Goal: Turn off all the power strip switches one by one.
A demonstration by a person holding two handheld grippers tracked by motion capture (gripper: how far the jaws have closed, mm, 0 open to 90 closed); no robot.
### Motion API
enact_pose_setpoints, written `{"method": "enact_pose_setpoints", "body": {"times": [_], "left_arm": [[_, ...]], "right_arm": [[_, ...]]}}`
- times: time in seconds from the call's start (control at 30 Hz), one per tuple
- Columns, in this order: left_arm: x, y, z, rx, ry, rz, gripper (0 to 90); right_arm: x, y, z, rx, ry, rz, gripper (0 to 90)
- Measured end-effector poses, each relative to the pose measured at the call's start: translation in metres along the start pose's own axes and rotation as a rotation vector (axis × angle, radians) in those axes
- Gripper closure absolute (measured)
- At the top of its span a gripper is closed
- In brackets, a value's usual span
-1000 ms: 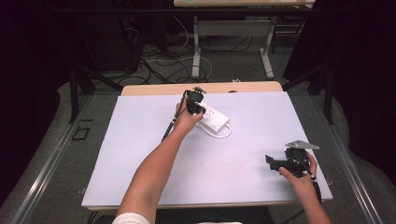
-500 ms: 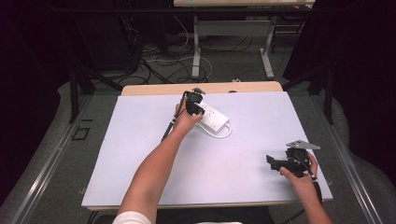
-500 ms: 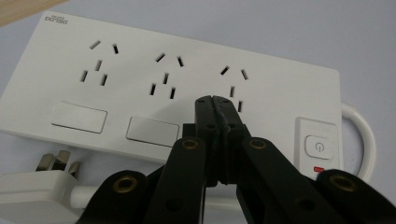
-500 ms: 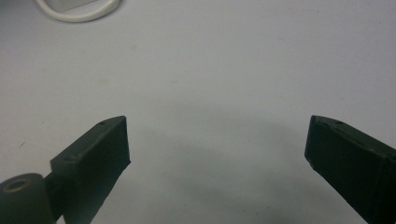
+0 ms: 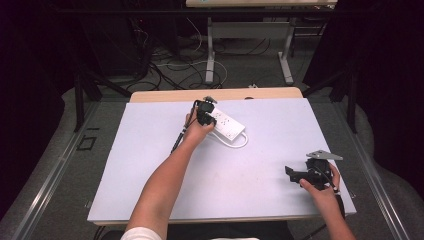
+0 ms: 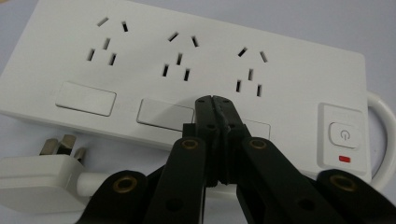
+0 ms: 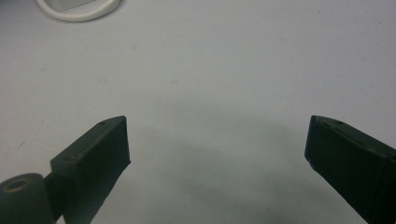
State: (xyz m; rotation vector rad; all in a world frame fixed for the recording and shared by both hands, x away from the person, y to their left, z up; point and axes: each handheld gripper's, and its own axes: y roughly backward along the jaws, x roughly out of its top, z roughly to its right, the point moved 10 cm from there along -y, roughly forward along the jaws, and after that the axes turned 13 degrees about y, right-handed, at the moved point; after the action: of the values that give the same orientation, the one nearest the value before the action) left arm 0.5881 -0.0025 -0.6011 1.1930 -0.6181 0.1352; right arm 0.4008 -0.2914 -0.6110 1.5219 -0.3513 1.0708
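Observation:
A white power strip [image 5: 229, 126] with three sockets lies on the table's far middle. Up close, the power strip [image 6: 187, 60] has flat rectangular panels under its sockets and a power button [image 6: 344, 134] with a red mark at its right end. Its white plug [image 6: 37, 177] lies beside it. My left gripper [image 5: 206, 116] is over the strip's near left end. In the left gripper view, my left gripper [image 6: 215, 100] is shut with nothing between the jaws, its tips over the strip's front edge by the middle panel. My right gripper [image 5: 292, 172] stands open near the front right.
The strip's white cable [image 5: 239, 144] loops toward the table's middle, and the cable [image 7: 79, 11] curves at the top left of the right gripper view. The pale table top [image 5: 150, 165] is bare to the left. Beyond the far edge are a desk frame and floor cables [image 5: 165, 65].

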Motion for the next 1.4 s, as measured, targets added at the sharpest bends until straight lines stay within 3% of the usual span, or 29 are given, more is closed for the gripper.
{"method": "enact_pose_setpoints", "body": {"times": [0.13,0.2,0.23,0.4,0.53,0.63,0.7,0.83,1.27,1.4], "left_arm": [[0.002,0.0016,0.0037,-0.017,0.021,0.02,90.0],[0.0032,0.0029,0.0057,-0.025,0.018,0.024,90.0],[0.0036,0.0034,0.0052,-0.025,-0.003,0.02,90.0],[0.001,0.0003,0.0077,-0.036,0.005,0.007,90.0],[0.0017,-0.0002,0.0079,-0.028,-0.009,0.011,90.0],[0.0016,-0.0007,0.0092,-0.036,0.009,0.013,90.0],[0.0022,-0.0006,0.0076,-0.033,-0.01,0.012,90.0],[0.0015,-0.002,0.0086,-0.037,0.008,0.011,90.0],[0.0005,-0.0034,0.0091,-0.024,0.01,0.011,90.0],[0.0011,-0.0028,0.0072,-0.007,-0.024,0.007,90.0]], "right_arm": [[-0.0006,-0.0006,-0.0001,0.002,0.003,-0.003,5.9],[-0.0008,-0.0012,0.0005,0.002,0.013,-0.002,5.8],[-0.0009,-0.0014,-0.0004,0.004,0.007,-0.004,5.8],[-0.0007,-0.0016,0.0005,0.003,0.015,-0.002,5.8],[-0.0009,-0.0013,-0.0005,0.005,0.01,-0.004,5.8],[-0.0008,-0.0014,-0.0002,0.004,0.011,-0.002,5.8],[-0.001,-0.0014,-0.0002,0.005,0.011,-0.003,5.9],[-0.0006,-0.001,0.0004,0.004,0.015,-0.001,5.8],[-0.0009,-0.0012,-0.0002,0.005,0.013,-0.003,5.8],[-0.0008,-0.0015,-0.0004,0.006,0.011,-0.002,5.8]]}}
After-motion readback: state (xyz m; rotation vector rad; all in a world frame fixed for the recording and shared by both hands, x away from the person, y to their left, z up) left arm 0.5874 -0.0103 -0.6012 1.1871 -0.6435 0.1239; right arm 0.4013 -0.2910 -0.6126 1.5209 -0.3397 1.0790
